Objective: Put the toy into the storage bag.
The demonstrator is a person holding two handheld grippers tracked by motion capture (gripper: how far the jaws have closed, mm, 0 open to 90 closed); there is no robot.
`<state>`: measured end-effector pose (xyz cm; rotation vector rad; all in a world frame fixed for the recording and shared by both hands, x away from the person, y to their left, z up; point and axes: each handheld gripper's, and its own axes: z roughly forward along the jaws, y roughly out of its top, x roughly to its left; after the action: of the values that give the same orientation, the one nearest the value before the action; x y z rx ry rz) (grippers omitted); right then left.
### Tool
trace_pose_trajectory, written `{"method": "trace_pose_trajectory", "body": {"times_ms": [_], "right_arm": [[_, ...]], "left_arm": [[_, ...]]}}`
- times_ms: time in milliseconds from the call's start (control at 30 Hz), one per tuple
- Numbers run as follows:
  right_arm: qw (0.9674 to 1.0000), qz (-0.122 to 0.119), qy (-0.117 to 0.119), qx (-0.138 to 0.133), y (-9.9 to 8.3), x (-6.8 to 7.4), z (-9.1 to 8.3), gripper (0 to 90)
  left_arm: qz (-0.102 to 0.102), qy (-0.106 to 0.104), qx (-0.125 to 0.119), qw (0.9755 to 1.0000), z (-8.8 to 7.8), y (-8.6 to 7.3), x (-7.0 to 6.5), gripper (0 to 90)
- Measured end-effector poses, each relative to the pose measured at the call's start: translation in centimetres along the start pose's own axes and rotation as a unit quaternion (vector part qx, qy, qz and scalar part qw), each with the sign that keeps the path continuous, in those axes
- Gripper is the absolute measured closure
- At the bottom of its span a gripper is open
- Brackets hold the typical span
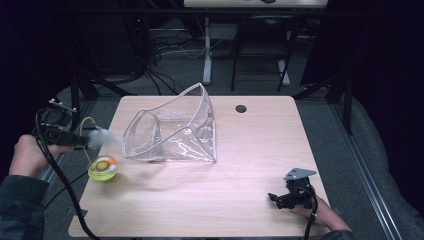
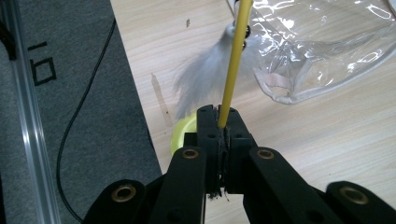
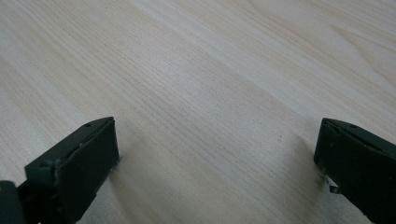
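My left gripper (image 1: pixel 82 140) hovers at the table's left edge, shut on the thin yellow wand (image 2: pixel 233 60) of a cat toy. A white feather tuft (image 1: pixel 102 137) hangs on the wand just beyond the jaws; it looks blurred in the left gripper view (image 2: pixel 201 79). Below it, the toy's round yellow-green base (image 1: pixel 102 168) rests on the table, partly hidden by the jaws in the left gripper view (image 2: pixel 182 133). A clear plastic bag (image 1: pixel 175 130) stands open at the table's middle. My right gripper (image 1: pixel 274 198) rests at the front right, open, with bare wood between its jaws (image 3: pixel 217 154).
The light wooden table (image 1: pixel 250 150) has a dark cable hole (image 1: pixel 241 108) at the back. Grey floor with a black cable (image 2: pixel 84 107) lies left of the table edge. Desk legs and cables (image 1: pixel 207 55) stand behind the table.
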<state>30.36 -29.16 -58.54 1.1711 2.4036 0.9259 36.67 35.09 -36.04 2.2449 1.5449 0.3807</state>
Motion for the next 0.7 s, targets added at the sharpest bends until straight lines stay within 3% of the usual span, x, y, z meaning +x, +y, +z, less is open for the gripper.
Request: {"method": "trace_pose_trajectory", "body": {"times_ms": [333, 700], "right_arm": [[1.0000, 0.000, -0.002, 0.002, 0.0, 0.0, 0.0, 0.0], [1.0000, 0.000, -0.002, 0.001, 0.0, 0.0, 0.0, 0.0]], "left_arm": [[0.011, -0.003, -0.006, 0.9999, -1.0, 1.5, 0.2, 88.5], [0.029, 0.021, -0.009, 0.9993, -3.7, 4.0, -0.3, 88.6]]}}
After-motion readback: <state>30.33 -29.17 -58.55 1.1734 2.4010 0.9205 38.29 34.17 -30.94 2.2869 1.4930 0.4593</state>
